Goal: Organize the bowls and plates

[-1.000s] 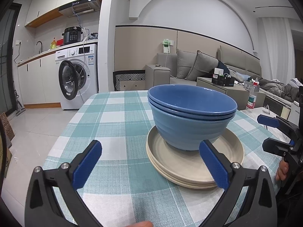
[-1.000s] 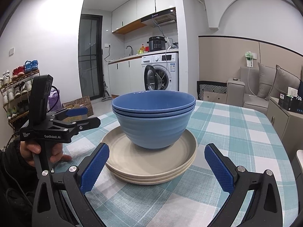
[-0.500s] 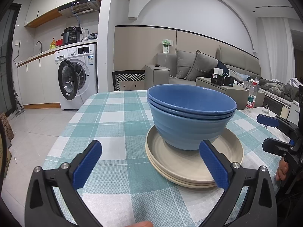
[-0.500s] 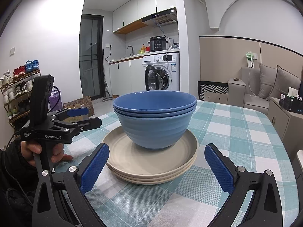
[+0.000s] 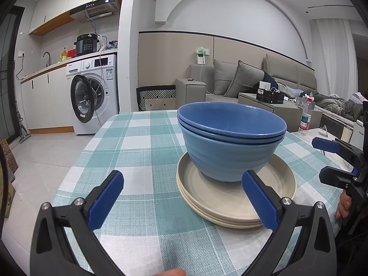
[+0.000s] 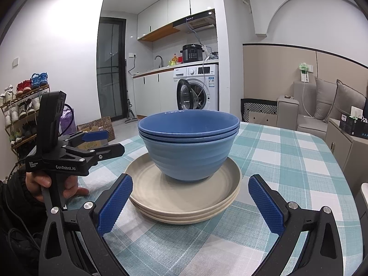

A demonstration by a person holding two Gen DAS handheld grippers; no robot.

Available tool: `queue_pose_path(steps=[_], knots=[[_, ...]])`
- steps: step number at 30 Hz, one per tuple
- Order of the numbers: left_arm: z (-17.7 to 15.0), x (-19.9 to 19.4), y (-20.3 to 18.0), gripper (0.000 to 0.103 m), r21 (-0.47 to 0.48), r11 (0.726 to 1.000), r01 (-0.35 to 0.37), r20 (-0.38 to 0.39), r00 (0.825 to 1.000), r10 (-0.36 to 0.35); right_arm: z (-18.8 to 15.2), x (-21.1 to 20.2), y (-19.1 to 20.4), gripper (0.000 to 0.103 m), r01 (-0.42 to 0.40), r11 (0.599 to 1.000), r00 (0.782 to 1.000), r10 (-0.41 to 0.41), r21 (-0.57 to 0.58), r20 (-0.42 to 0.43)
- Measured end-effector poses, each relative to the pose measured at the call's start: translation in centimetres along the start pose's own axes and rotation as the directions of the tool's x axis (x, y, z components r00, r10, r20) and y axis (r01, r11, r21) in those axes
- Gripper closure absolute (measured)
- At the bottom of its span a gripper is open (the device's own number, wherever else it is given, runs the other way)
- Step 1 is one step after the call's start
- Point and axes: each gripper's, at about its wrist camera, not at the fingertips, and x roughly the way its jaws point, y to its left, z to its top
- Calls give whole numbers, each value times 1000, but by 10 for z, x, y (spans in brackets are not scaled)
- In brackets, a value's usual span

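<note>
With both the left gripper (image 5: 181,197) and right gripper (image 6: 189,200) spread empty, nudging the plates (image 6: 184,197) could perhaps topple the nested bowls (image 6: 188,142).

The left gripper (image 6: 105,143), seen from the right wrist camera, carries white print on its black body: "GenRobot.AI" along the side, and left of it a small label in three lines, "Data Acquisition System", which is only just legible. Behind this gripper a cardboard box (image 6: 96,126) has printing that is too blurred to read. The washing machine (image 6: 197,87) has a label and a display, both too small to read.
</note>
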Motion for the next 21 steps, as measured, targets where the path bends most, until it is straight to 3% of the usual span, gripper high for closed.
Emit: queue_pose_path(steps=[21], knots=[[-1,1,1,0,4,1000,4,-3,1000,-4,0,0,1,1,0,1000,1000,0,0,0]])
